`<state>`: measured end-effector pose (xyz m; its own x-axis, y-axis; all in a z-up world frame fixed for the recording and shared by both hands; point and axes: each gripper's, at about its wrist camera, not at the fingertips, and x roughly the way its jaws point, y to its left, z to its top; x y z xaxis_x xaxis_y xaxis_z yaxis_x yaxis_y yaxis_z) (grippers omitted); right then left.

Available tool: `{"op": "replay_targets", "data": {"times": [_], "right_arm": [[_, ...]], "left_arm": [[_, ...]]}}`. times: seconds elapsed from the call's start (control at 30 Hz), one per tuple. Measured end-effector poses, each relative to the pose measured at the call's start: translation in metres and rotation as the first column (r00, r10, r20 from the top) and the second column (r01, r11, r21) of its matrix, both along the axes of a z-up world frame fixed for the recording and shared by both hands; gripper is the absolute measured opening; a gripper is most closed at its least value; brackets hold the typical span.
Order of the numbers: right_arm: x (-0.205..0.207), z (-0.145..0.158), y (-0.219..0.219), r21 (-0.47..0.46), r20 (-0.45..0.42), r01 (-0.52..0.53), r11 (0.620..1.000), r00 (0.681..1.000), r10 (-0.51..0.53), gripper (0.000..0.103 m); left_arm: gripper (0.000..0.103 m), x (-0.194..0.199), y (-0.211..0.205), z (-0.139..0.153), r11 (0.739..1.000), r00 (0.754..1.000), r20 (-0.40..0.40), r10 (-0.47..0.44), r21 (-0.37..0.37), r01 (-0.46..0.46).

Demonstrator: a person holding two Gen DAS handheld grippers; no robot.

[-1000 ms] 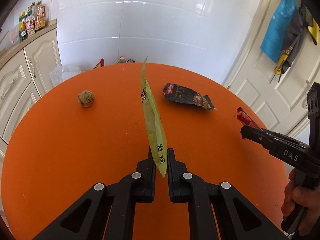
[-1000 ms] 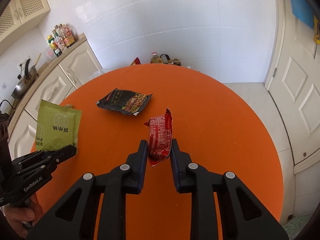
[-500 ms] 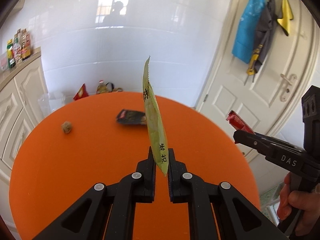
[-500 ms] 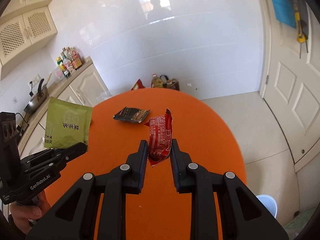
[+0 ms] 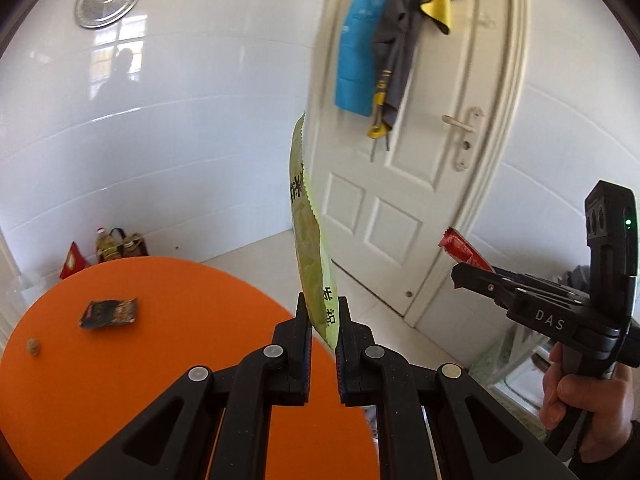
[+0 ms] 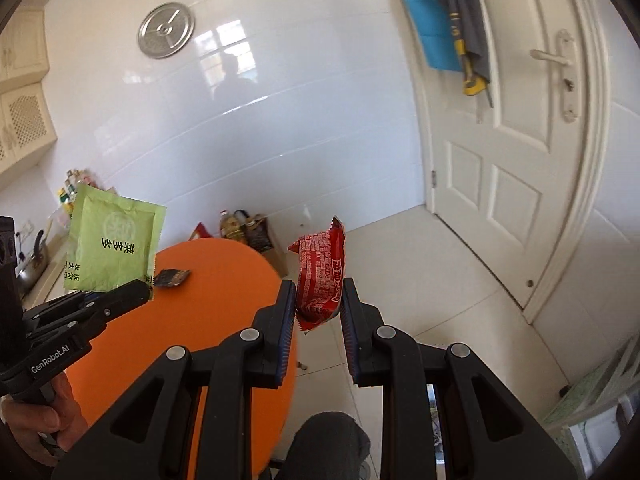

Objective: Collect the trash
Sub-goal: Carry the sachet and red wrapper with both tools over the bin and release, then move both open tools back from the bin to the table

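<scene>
My left gripper [image 5: 323, 312] is shut on a flat green packet [image 5: 308, 236], held upright and edge-on, high above the orange round table [image 5: 160, 360]. The packet also shows in the right wrist view [image 6: 114, 246]. My right gripper [image 6: 319, 296] is shut on a red snack wrapper [image 6: 322, 276], raised over the floor beside the table's right edge. The wrapper's tip shows in the left wrist view [image 5: 460, 248]. A dark snack wrapper [image 5: 110, 312] and a small brown crumpled ball [image 5: 33, 347] lie on the table.
A white door [image 5: 420, 184] with hanging cloths [image 5: 384, 40] stands right of the table. Bottles and bags [image 6: 244, 232] sit on the floor by the tiled wall. Cabinets with a kettle [image 6: 32, 260] are at the left. A knee [image 6: 328, 440] is below.
Both grippers have lifted and tilted up and to the right with their wrappers, away from the table. The table now sits low and left, and the door fills the right side.
</scene>
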<state>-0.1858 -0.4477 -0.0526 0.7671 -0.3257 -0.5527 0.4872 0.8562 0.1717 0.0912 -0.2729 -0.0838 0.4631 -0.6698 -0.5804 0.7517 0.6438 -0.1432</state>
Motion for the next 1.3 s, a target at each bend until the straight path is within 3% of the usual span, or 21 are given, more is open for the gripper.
{"op": "replay_targets", "data": {"times": [0.23, 0.47, 0.57, 0.67, 0.83, 0.9, 1.0, 1.03, 1.07, 1.13, 1.17, 1.2, 1.3], "right_arm": [[-0.074, -0.016, -0.057, 0.024, -0.036, 0.176, 0.984, 0.984, -0.175, 0.022], [-0.106, -0.086, -0.107, 0.131, -0.136, 0.277, 0.952, 0.956, -0.26, 0.022], [-0.108, -0.117, -0.128, 0.186, -0.175, 0.302, 0.935, 0.946, -0.271, 0.022], [-0.11, -0.146, -0.148, 0.235, -0.214, 0.327, 0.915, 0.936, -0.279, 0.022], [-0.107, -0.193, -0.18, 0.302, -0.281, 0.36, 0.883, 0.918, -0.279, 0.025], [-0.106, -0.21, -0.192, 0.326, -0.294, 0.368, 0.871, 0.915, -0.277, 0.025], [-0.103, -0.229, -0.204, 0.352, -0.318, 0.377, 0.857, 0.909, -0.27, 0.025], [-0.103, -0.233, -0.206, 0.356, -0.324, 0.384, 0.852, 0.906, -0.273, 0.026], [-0.104, -0.237, -0.208, 0.362, -0.33, 0.389, 0.847, 0.903, -0.274, 0.03], [-0.105, -0.242, -0.21, 0.367, -0.347, 0.409, 0.836, 0.894, -0.285, 0.057], [-0.107, -0.242, -0.212, 0.36, -0.349, 0.424, 0.831, 0.888, -0.301, 0.082], [-0.11, -0.241, -0.212, 0.353, -0.343, 0.437, 0.827, 0.883, -0.32, 0.097], [-0.117, -0.237, -0.211, 0.34, -0.343, 0.469, 0.815, 0.869, -0.357, 0.103]], "left_arm": [[0.006, 0.009, -0.097, -0.026, 0.976, 0.975, -0.081, -0.208, 0.052, 0.213], [0.006, 0.02, -0.184, -0.097, 0.915, 0.896, -0.31, -0.317, 0.148, 0.375], [0.006, 0.032, -0.221, -0.123, 0.886, 0.859, -0.399, -0.322, 0.194, 0.422], [0.006, 0.046, -0.253, -0.151, 0.858, 0.841, -0.447, -0.305, 0.254, 0.446], [0.007, 0.078, -0.313, -0.187, 0.833, 0.82, -0.525, -0.23, 0.329, 0.444], [0.01, 0.092, -0.344, -0.2, 0.822, 0.825, -0.53, -0.195, 0.371, 0.432], [0.023, 0.105, -0.375, -0.222, 0.799, 0.813, -0.561, -0.157, 0.411, 0.438], [0.038, 0.109, -0.379, -0.226, 0.795, 0.82, -0.555, -0.142, 0.429, 0.428], [0.055, 0.114, -0.383, -0.229, 0.795, 0.829, -0.545, -0.126, 0.445, 0.413], [0.065, 0.119, -0.388, -0.228, 0.805, 0.839, -0.533, -0.108, 0.448, 0.388], [0.069, 0.121, -0.387, -0.226, 0.808, 0.843, -0.529, -0.098, 0.452, 0.377], [0.071, 0.12, -0.379, -0.224, 0.81, 0.848, -0.522, -0.089, 0.458, 0.367], [0.077, 0.11, -0.373, -0.213, 0.825, 0.879, -0.47, -0.08, 0.464, 0.323]]}}
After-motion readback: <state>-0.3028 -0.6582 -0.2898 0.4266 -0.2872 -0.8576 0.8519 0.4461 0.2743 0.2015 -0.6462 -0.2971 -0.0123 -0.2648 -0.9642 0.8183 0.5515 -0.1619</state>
